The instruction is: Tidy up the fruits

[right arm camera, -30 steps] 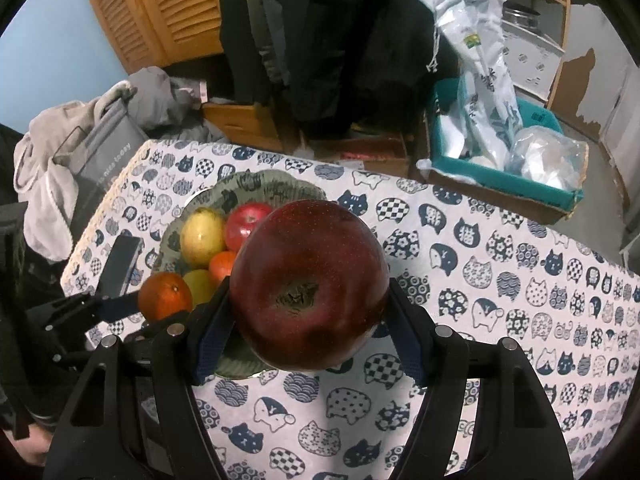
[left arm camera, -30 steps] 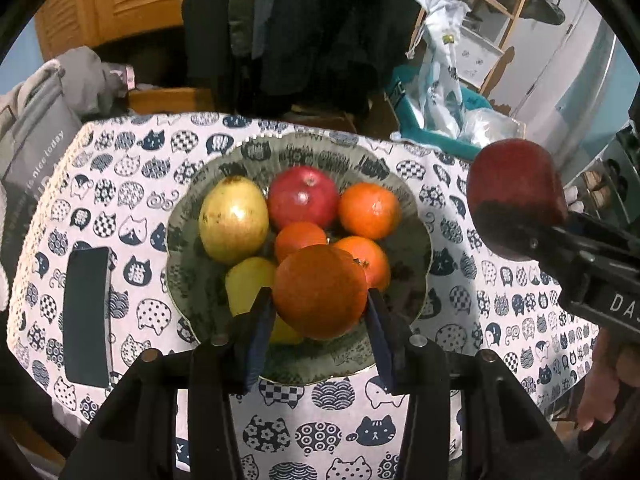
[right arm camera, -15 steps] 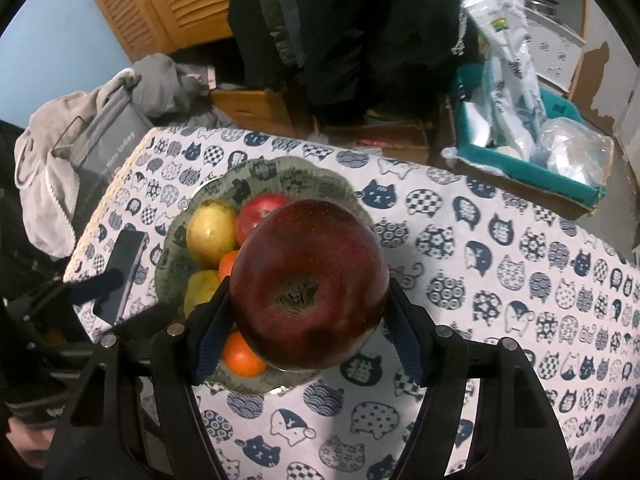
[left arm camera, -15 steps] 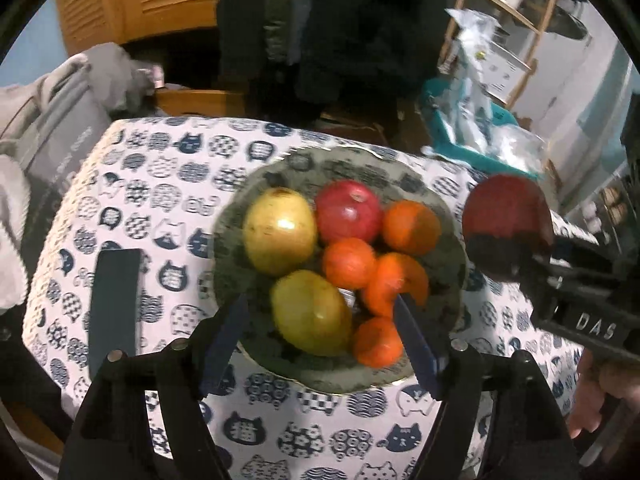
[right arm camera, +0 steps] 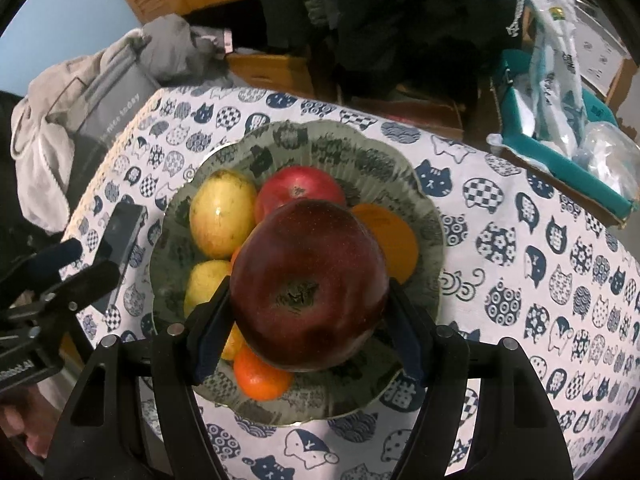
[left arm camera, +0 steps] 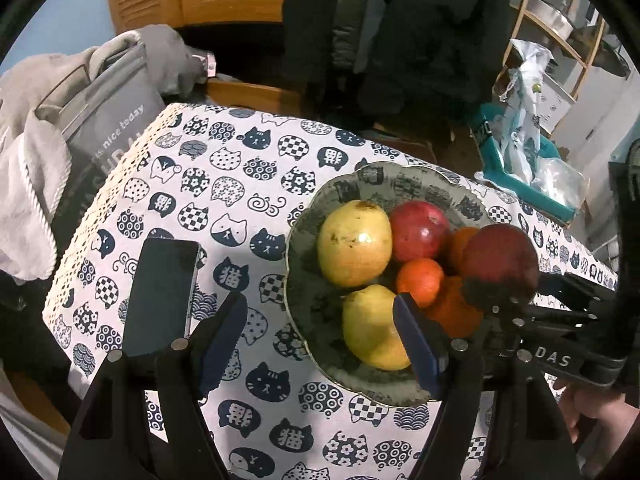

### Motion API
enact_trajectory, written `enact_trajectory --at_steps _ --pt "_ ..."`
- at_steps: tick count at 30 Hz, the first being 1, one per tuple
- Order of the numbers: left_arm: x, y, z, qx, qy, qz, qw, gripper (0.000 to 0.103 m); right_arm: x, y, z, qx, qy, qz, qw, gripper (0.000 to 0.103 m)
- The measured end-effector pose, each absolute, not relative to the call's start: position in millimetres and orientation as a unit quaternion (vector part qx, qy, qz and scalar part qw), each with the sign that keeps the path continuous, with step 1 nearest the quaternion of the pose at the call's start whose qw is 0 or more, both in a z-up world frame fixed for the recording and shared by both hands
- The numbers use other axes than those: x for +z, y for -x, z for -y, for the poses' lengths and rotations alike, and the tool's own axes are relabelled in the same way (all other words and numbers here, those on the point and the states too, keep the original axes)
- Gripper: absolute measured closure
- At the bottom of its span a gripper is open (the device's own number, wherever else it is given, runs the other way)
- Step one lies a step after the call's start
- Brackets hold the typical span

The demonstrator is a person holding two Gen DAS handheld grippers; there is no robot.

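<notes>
A grey-green patterned plate on the cat-print tablecloth holds two yellow-green fruits, a red apple and several oranges. My left gripper stands open over the plate's near-left rim, nothing between its fingers. My right gripper is shut on a big dark red apple, hanging just above the fruit pile on the plate. In the left wrist view that dark apple shows over the plate's right side. An orange lies at the plate's near edge.
A black phone lies left of the plate. A grey bag and cloth sit beyond the table's left edge. A teal bin with plastic bags stands past the far right. A person's hand holds the right gripper.
My left gripper opened, left its orange on the plate and shifted left toward the phone. My right gripper carried the dark apple down and over the fruit pile.
</notes>
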State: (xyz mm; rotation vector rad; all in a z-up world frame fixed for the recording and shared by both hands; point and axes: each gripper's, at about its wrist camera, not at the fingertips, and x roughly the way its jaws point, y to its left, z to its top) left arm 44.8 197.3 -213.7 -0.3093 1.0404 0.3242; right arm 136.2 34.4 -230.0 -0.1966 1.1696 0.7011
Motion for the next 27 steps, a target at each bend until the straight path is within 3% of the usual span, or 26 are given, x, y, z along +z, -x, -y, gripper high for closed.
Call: enact_trajectory --at_steps 4,7,27 --pt "-212.0 -43.3 -200.3 0.155 0.151 -0.491 0.844 0.026 -233.5 -135.0 -40.1 0.326 0.102 -0.539 0.77 0.029" --pt "-210.3 -42.7 -201.2 0.153 0.153 -0.49 0.845 0.026 -224.1 -135.5 -41.6 0.339 0.092 -0.524 0.776 0.019" --pt "-171.6 -27.3 -189.2 0.136 0.151 -0.461 0.864 0.026 -155.3 -130.7 4.4 0.292 0.071 -0.461 0.835 0.019"
